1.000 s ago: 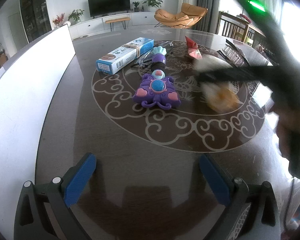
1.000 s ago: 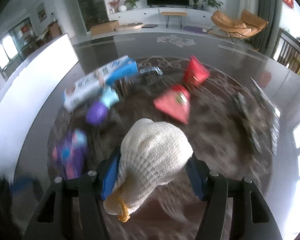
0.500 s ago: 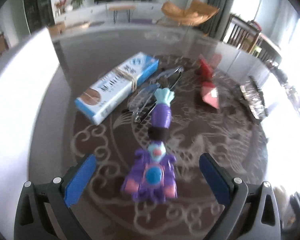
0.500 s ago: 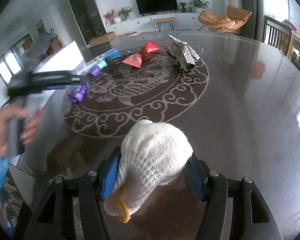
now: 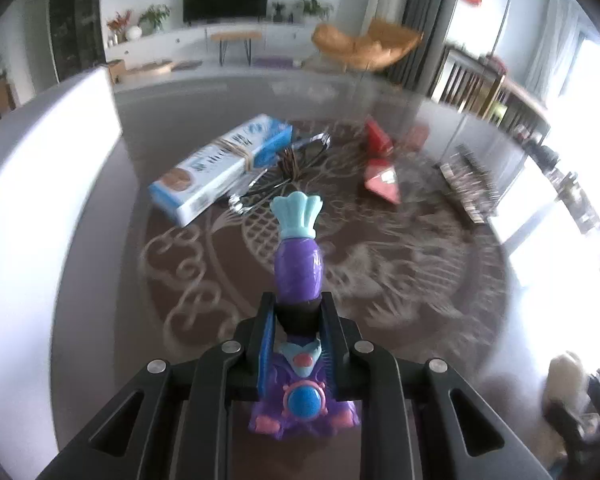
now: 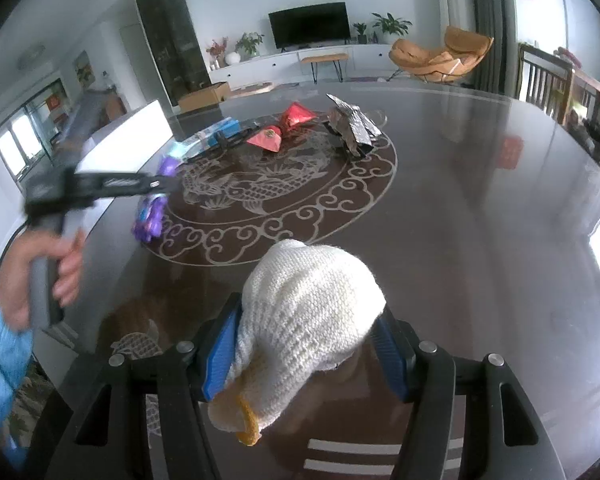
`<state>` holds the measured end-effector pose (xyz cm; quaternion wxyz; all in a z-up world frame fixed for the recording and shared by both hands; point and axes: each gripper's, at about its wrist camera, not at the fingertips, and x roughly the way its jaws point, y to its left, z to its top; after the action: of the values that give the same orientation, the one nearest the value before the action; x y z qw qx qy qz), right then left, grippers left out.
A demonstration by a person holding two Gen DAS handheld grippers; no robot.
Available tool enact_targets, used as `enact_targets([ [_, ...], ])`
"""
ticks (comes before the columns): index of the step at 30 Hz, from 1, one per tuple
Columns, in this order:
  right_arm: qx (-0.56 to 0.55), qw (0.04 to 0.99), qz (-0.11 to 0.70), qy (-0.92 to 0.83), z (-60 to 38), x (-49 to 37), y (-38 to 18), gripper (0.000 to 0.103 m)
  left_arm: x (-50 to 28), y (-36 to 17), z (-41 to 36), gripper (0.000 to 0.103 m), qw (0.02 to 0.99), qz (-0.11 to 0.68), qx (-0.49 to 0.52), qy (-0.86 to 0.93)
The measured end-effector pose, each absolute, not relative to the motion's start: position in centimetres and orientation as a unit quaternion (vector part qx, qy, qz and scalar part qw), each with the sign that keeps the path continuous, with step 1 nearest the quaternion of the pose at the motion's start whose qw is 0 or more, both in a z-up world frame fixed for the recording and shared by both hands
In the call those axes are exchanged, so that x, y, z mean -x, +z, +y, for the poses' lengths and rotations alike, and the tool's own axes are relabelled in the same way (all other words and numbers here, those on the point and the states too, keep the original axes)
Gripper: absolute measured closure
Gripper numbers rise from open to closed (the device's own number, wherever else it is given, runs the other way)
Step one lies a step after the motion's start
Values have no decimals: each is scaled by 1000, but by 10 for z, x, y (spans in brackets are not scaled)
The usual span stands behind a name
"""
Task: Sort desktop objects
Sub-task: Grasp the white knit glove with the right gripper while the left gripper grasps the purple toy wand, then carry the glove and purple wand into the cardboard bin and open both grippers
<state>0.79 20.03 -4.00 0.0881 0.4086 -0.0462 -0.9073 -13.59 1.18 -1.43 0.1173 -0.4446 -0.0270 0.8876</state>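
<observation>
My left gripper (image 5: 299, 312) is shut on the narrow black neck of a purple and teal toy wand (image 5: 298, 264), which lies on the dark round table (image 5: 100, 280). The wand also shows in the right wrist view (image 6: 150, 216), with the left gripper (image 6: 164, 184) over it. My right gripper (image 6: 308, 344) is shut on a cream knitted glove (image 6: 308, 320) with a yellow cuff, held above the table near its front edge.
A blue and white box (image 5: 220, 168), metal tongs (image 5: 284, 172), two red pouches (image 5: 380, 176) and a dark foil packet (image 6: 352, 128) lie on the far part of the table. A white panel (image 5: 32, 200) stands along the left edge.
My left gripper moved forward over the toy wand and shut on its neck. My right gripper swung away to the table's near side with the glove still held.
</observation>
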Motion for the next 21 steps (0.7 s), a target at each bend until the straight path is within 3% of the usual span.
enact_targets([
  [7, -374, 139, -1, -917, 144, -2, -1, 41, 31, 74, -48, 83, 116, -92, 327, 933],
  [13, -322, 239, 31, -916, 43, 12, 56, 41, -11, 141, -144, 83, 72, -133, 267, 952],
  [17, -302, 330, 44, -893, -48, 21, 87, 41, -10, 149, -213, 83, 9, -123, 284, 951],
  [21, -313, 395, 66, -861, -123, 26, 88, 41, 10, 120, -281, 83, -37, -146, 362, 920],
])
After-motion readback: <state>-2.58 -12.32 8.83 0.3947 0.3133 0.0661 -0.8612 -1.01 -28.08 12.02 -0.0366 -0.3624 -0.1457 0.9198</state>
